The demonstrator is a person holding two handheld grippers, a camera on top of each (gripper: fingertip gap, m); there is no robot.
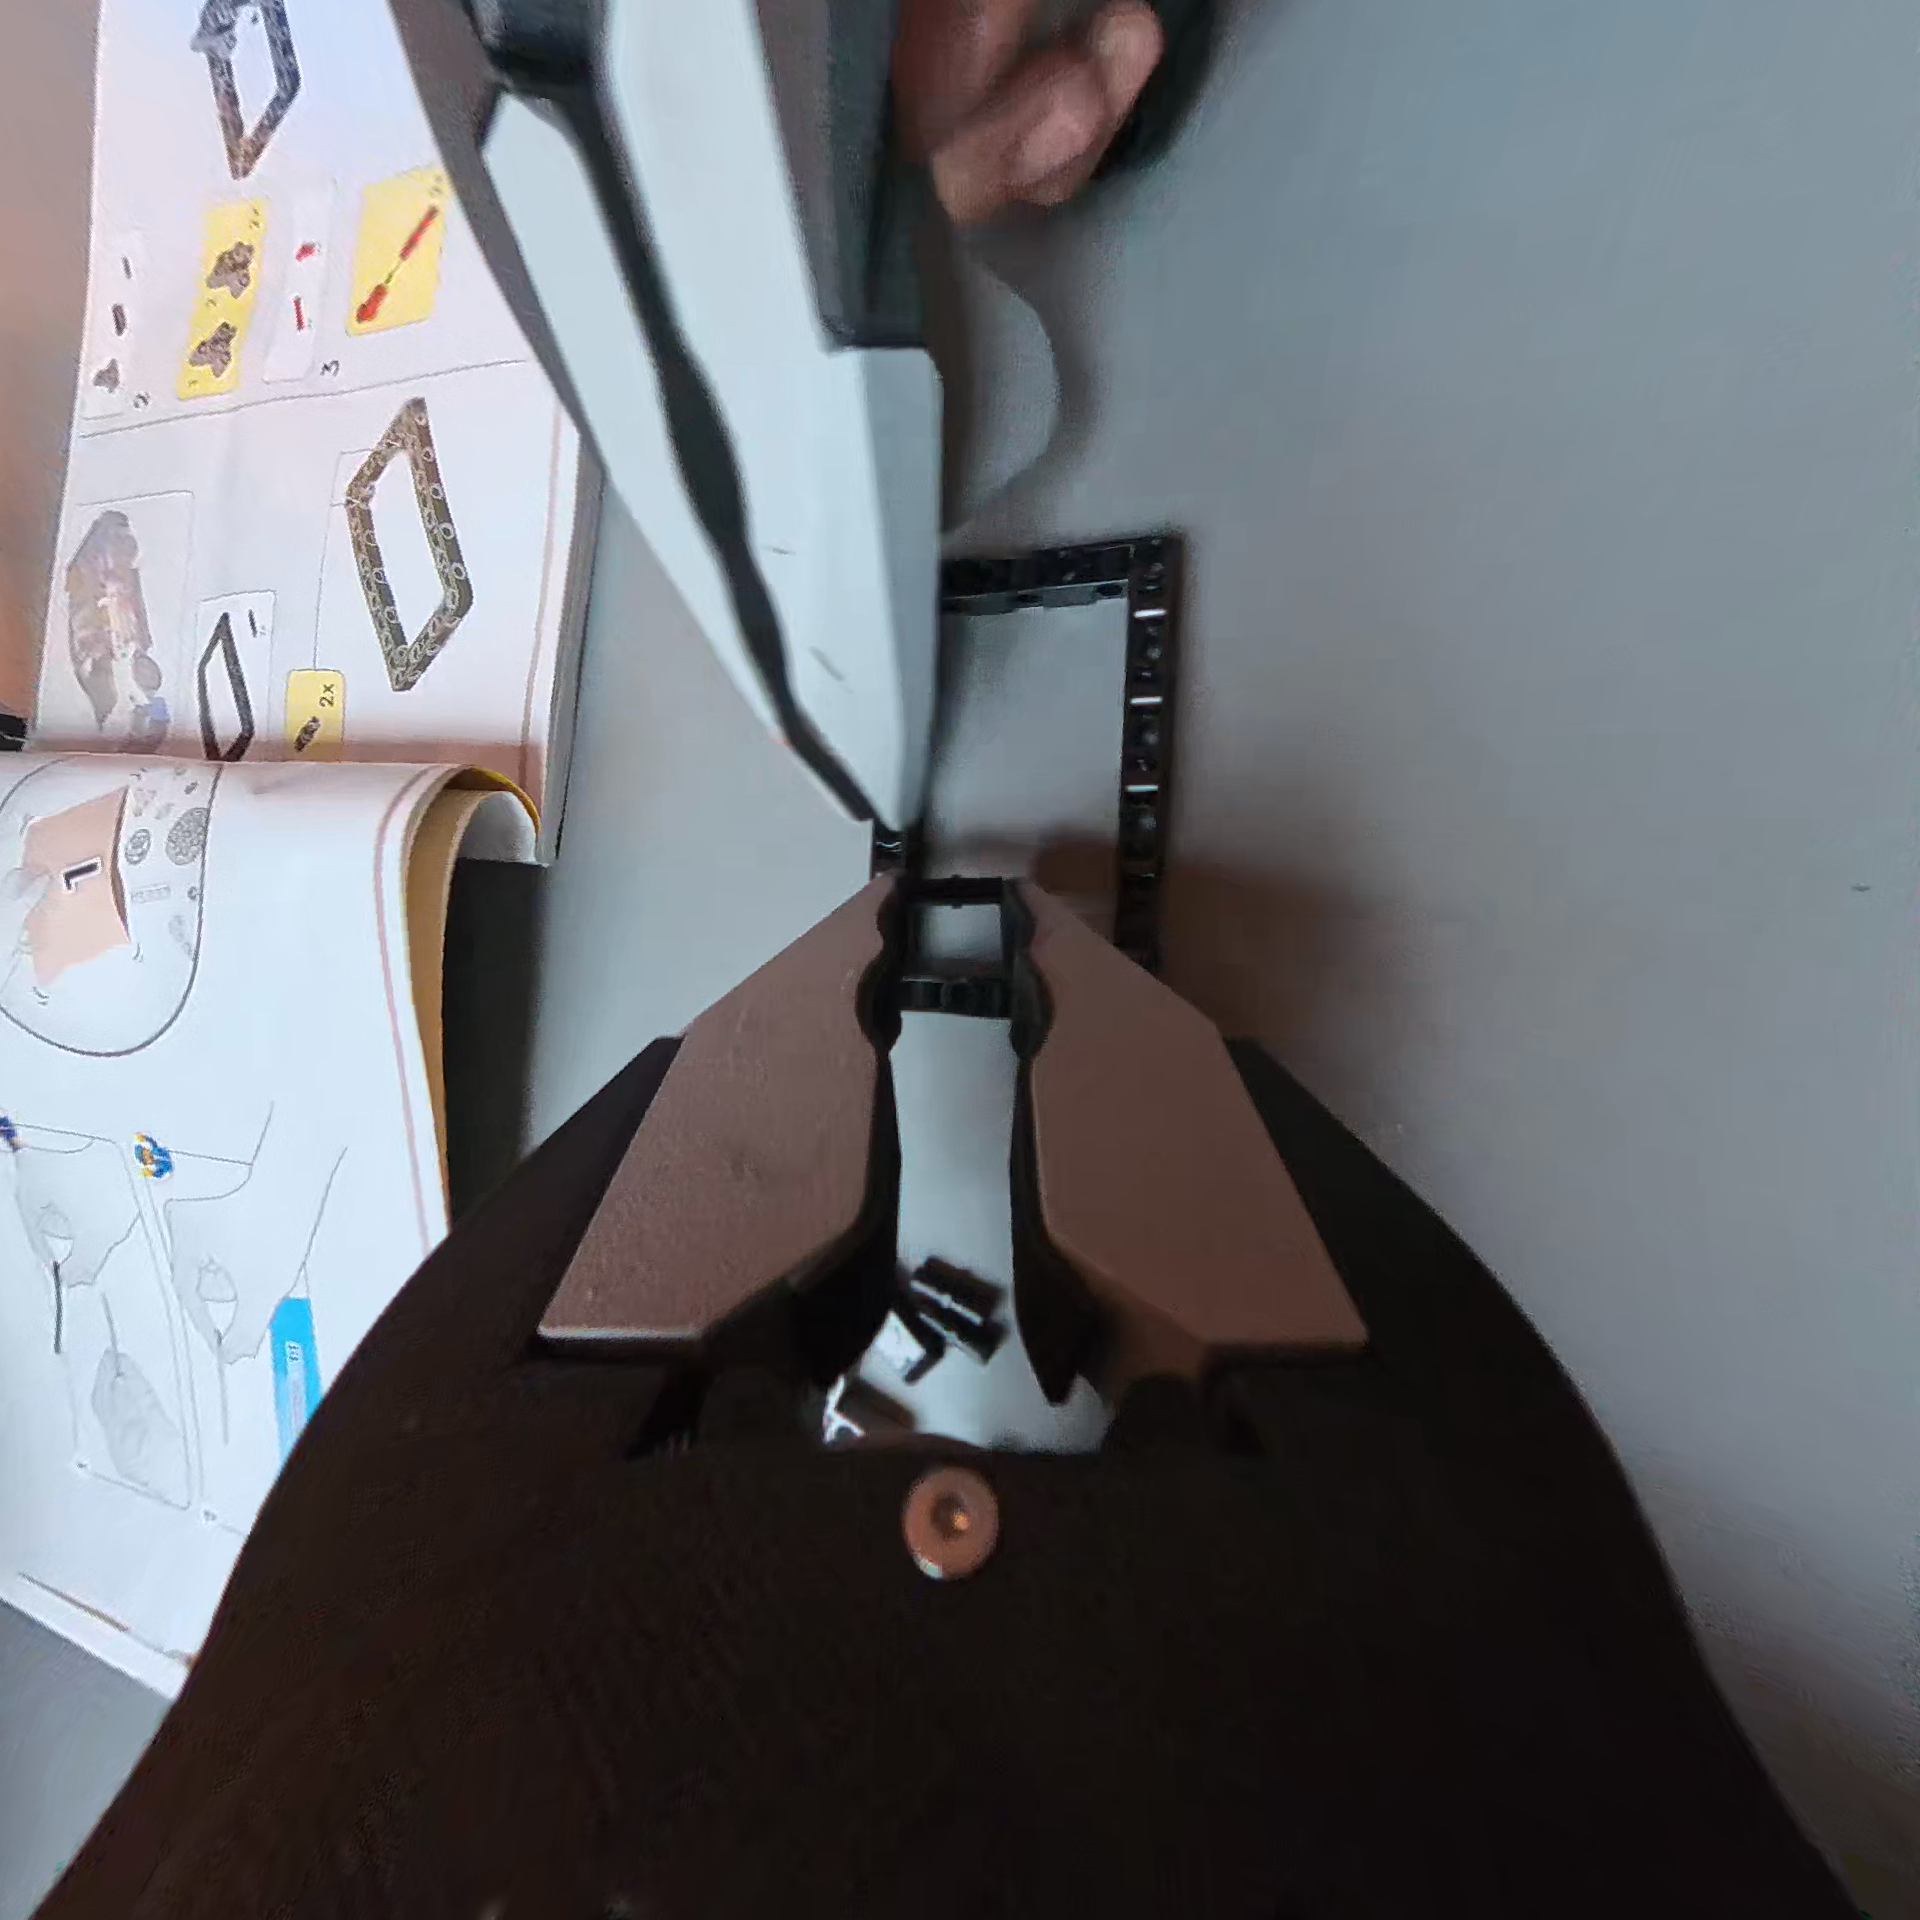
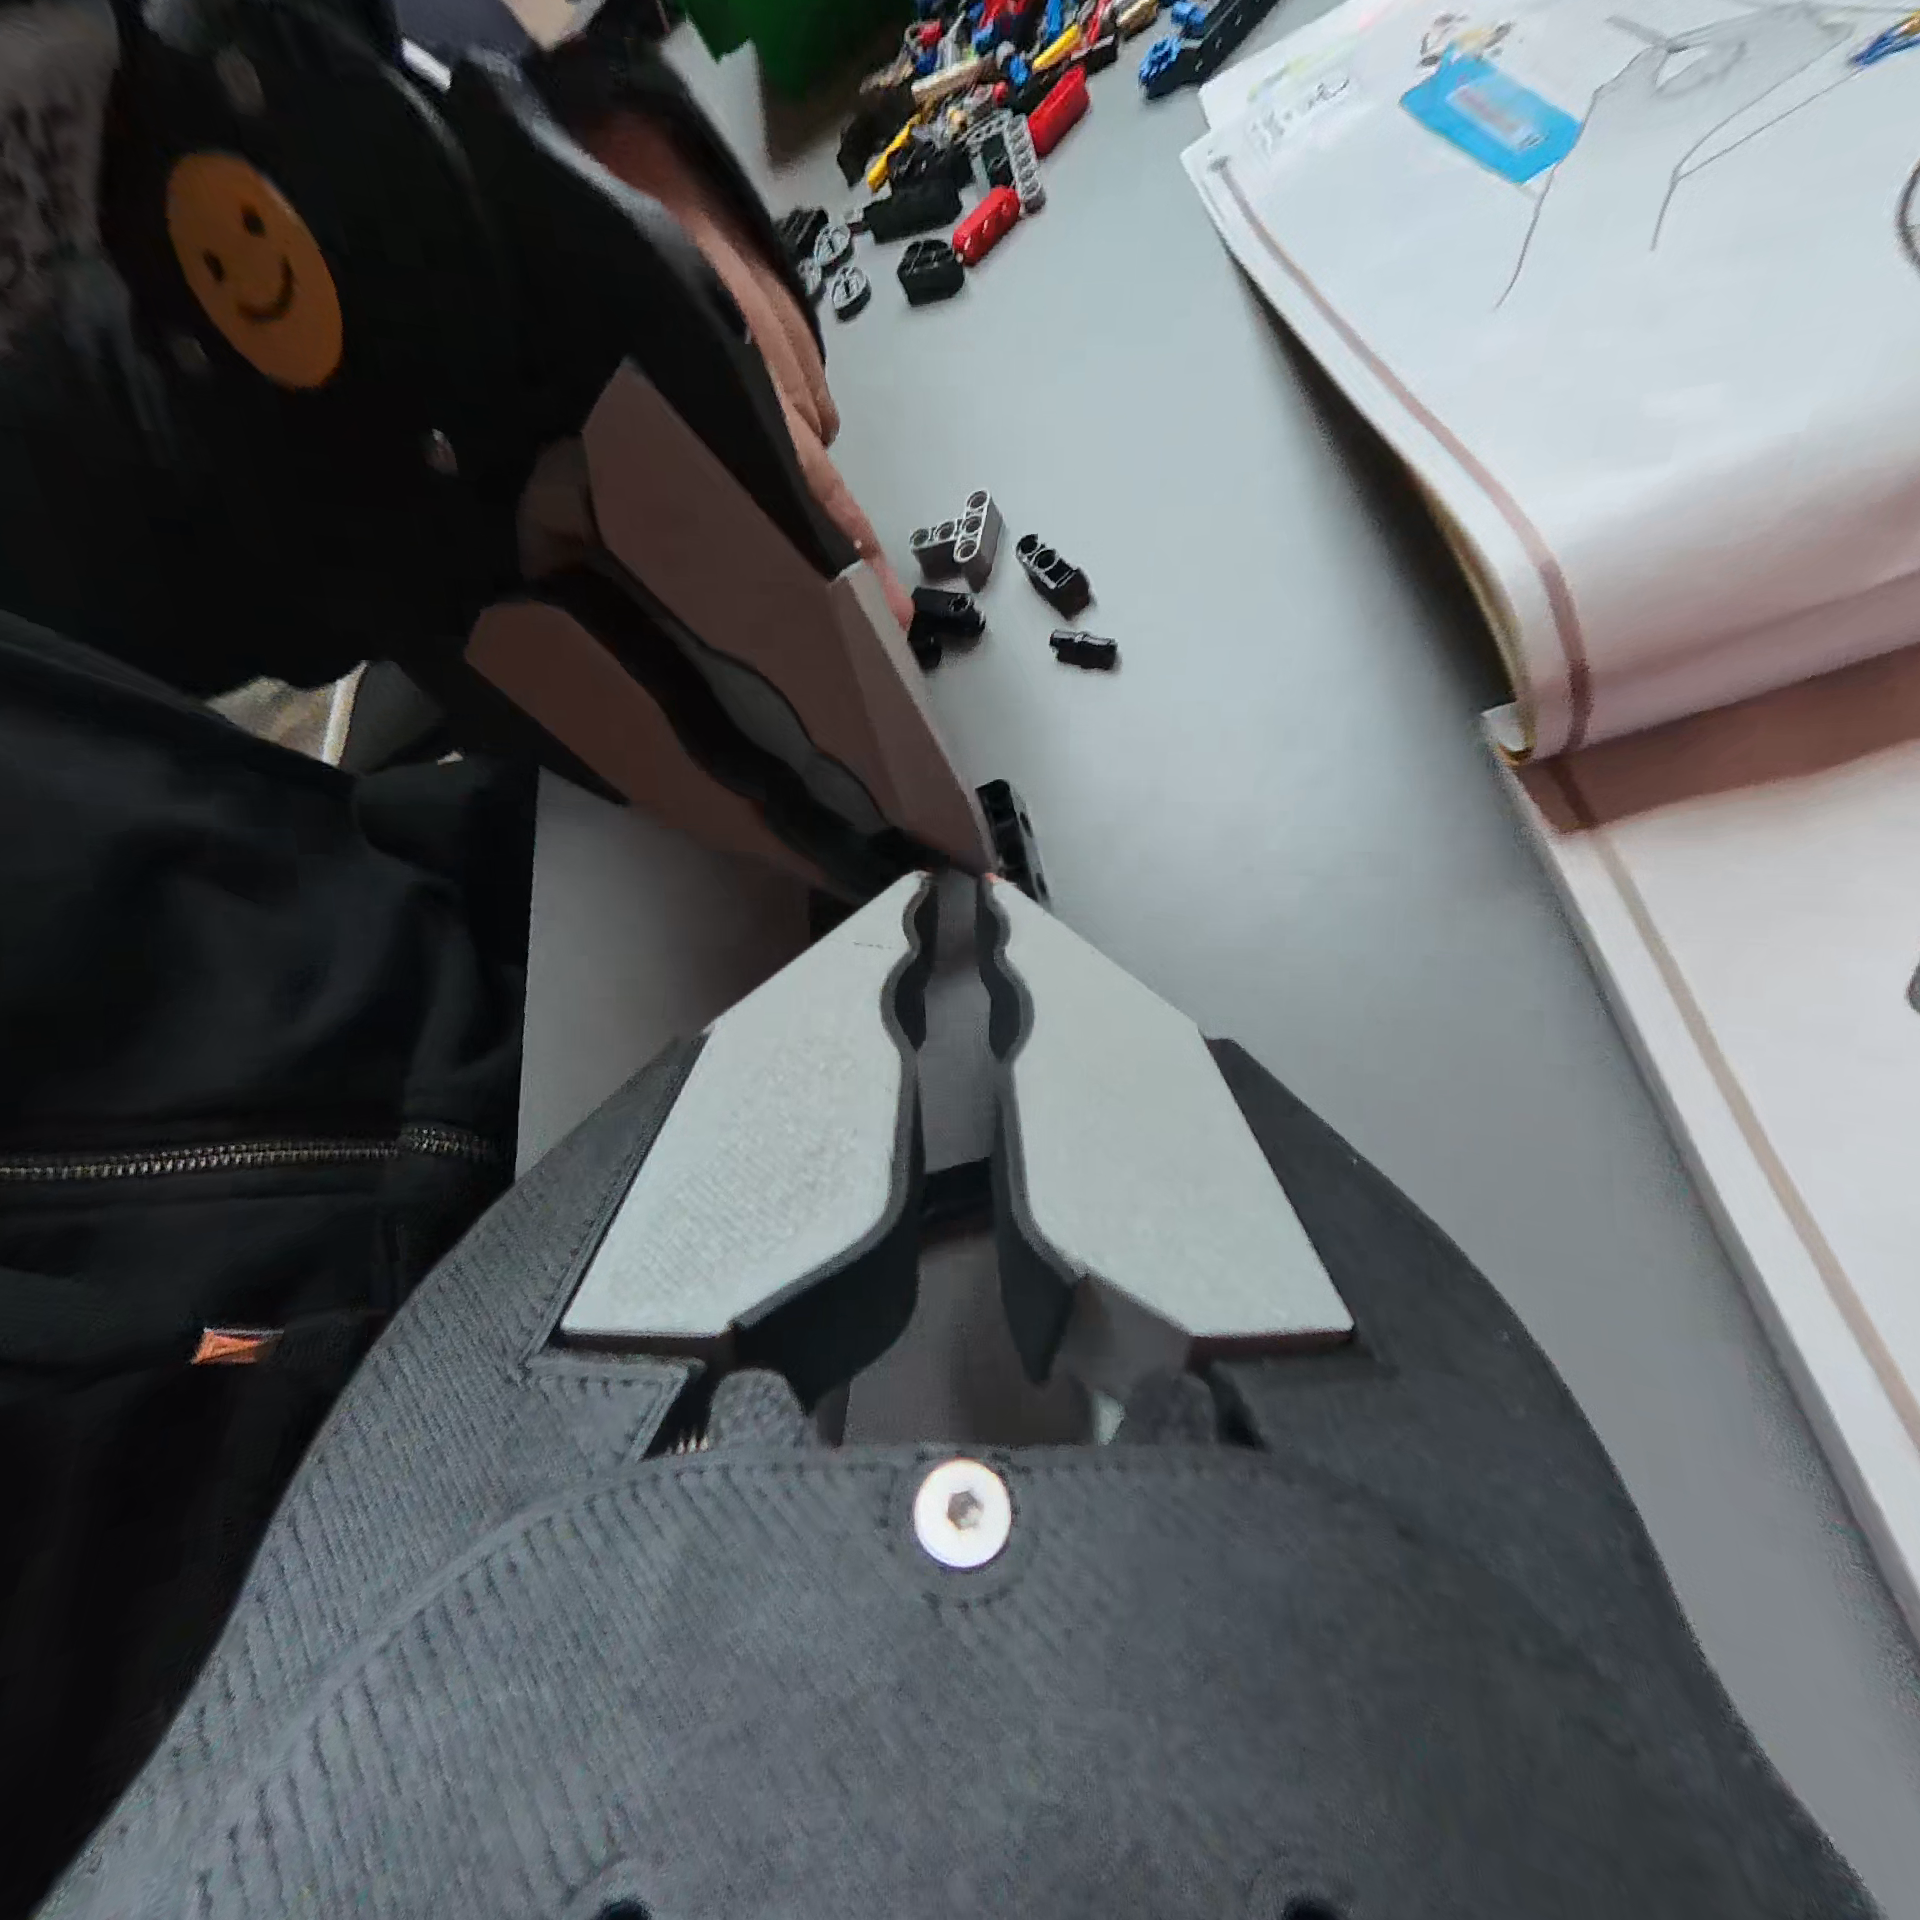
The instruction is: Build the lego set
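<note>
On the grey table (image 1: 1507,520), pretty much mid-surface, the black rectangular lego frame (image 1: 1148,675) is where everything's happening. The left gripper (image 1: 954,894), the brown-fingered one, has its tips pinching one short end of that frame, with the little black crossbar sitting right between the fingertips, so it's clamped on the frame rather than fully pressed together. The right gripper (image 2: 954,883), with the grey fingers, comes in at an angle and meets the left one tip to tip at the same end of the frame; its fingers are nearly together with only a thin slit showing, and whether there's a tiny piece between them is honestly impossible to tell. In the right wrist view only a short black stub of the frame pokes out next to the two sets of tips. A few small loose pieces (image 2: 1013,582), one grey angled connector and a handful of black pins, sit just past the left gripper. Further toward the far edge of the table there's a big pile of mixed parts (image 2: 977,125) in red, blue, yellow and black. The open instruction booklet (image 1: 260,520) lies along one side of the table, well apart from the frame. A hand (image 1: 1039,114) is visible wrapped around the right gripper's handle.
</note>
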